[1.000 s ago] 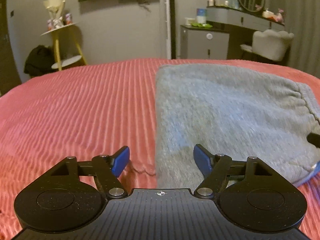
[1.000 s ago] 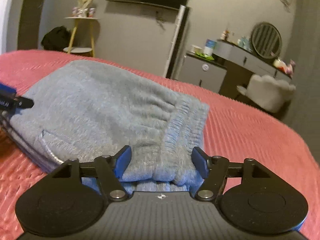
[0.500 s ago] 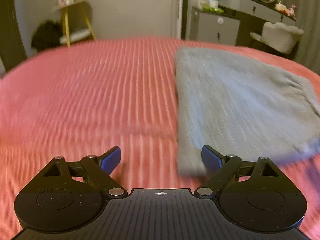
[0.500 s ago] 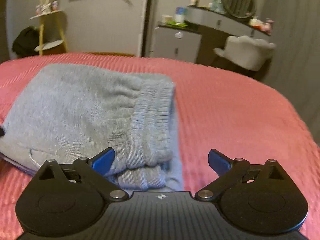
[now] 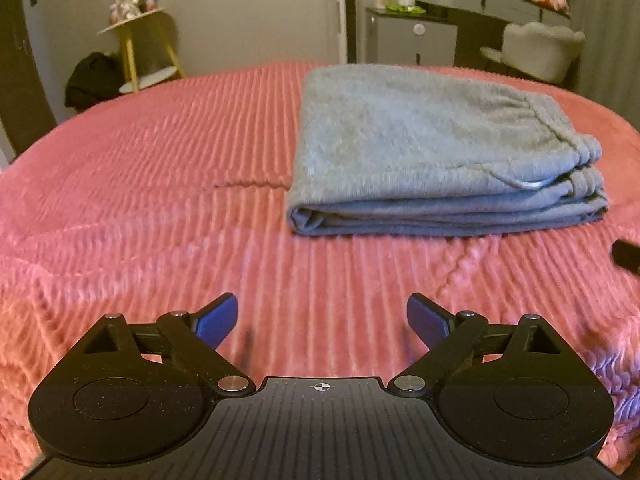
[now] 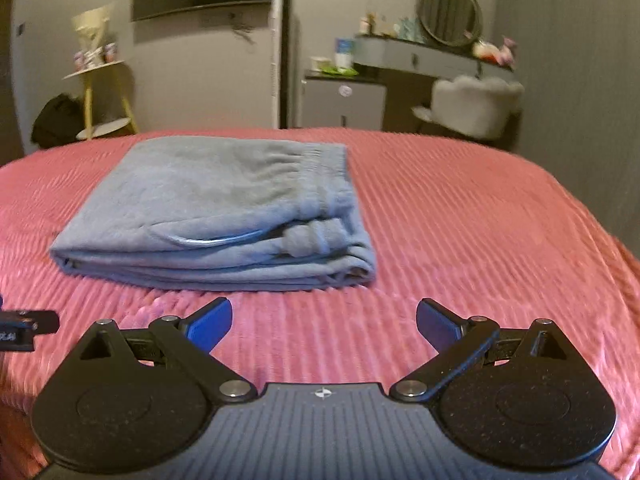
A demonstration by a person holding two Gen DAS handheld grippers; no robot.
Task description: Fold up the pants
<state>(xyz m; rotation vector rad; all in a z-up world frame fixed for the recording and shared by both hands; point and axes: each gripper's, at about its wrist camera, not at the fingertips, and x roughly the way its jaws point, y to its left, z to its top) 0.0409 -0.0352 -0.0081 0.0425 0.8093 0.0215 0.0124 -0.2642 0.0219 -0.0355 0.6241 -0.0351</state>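
The grey pants lie folded in a thick stack on the pink ribbed bedspread, waistband to the right. They also show in the right wrist view. My left gripper is open and empty, above the bedspread, well short of the stack's near edge. My right gripper is open and empty, also short of the stack. A black tip of the right gripper shows at the left wrist view's right edge. Part of the left gripper shows at the right wrist view's left edge.
Beyond the bed stand a yellow side table, a dark bag on the floor, a grey cabinet, a dresser with a round mirror and a white chair.
Both grippers have opened wider and pulled back from the pants. The folded stack now lies free on the bed, farther from both grippers.
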